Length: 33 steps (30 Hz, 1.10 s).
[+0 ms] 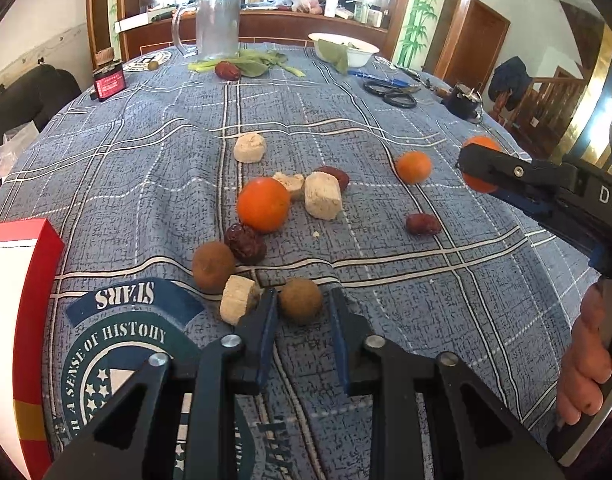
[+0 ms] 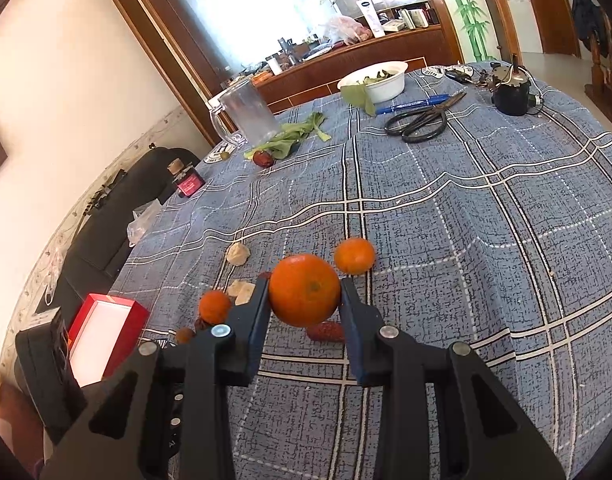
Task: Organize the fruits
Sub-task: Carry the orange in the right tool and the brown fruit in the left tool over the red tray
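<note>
My right gripper (image 2: 304, 292) is clamped on an orange (image 2: 304, 289), both fingers (image 2: 253, 312) pressed to its sides, held above the surface (image 2: 465, 240). A second orange (image 2: 354, 255) lies just beyond it, a third (image 2: 214, 305) to its left. My left gripper (image 1: 304, 304) is spread apart, its fingers (image 1: 262, 320) flanking a brown fruit (image 1: 300, 300); contact cannot be told. Nearby lie another brown fruit (image 1: 213, 267), dates (image 1: 245, 242) and pale cakes (image 1: 323, 195). A red box (image 1: 22, 320) sits at the left edge.

"STARS", "HISTORY" on tablecloth (image 1: 385, 248)
</note>
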### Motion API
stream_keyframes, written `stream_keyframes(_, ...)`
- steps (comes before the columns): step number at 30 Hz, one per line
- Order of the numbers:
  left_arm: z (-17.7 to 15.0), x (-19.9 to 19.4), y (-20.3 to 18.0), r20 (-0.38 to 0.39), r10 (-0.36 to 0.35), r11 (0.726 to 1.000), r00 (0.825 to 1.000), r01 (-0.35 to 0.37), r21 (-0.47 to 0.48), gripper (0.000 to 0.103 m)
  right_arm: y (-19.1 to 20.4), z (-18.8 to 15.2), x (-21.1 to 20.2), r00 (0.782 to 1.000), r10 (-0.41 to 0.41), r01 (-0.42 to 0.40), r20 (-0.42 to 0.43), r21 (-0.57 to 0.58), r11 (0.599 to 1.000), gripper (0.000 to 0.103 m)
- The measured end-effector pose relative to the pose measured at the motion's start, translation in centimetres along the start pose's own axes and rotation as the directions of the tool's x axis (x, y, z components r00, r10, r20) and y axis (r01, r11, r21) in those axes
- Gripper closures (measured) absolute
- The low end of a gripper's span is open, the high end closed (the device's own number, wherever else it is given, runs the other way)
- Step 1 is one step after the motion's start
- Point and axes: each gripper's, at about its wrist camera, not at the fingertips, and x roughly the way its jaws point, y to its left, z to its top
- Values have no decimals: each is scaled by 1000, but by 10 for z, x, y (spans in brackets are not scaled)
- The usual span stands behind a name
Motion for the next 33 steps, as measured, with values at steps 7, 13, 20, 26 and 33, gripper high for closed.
stream_keyframes(7, -1, -14, -1, 42, 1, 1000, 999, -1, -4, 82, 4, 0, -1, 1000, -2, 2, 18, -26, 1000, 67)
stream_keyframes(13, -8, -66, 8, 148, 51, 999, 988, -51, -7, 82, 4, 1, -7, 998, -10, 13, 67, -45, 999, 67)
stream_keyframes(20, -30, -128, 55, 261, 252, 968, 932, -239, -80, 82, 14, -4, -5, 994, -39, 49, 103, -102, 994, 67)
stream_keyframes(26, -52, -156, 113, 288, 432, 901, 855, -390, -191, 82, 67, -20, 5, 999, 28, -24, 25, -163, 986, 67)
stream_keyframes(33, -73, -166, 163, 265, 513, 850, 817, -439, -291, 82, 197, -56, 30, 972, 202, -231, -123, -313, 921, 66)
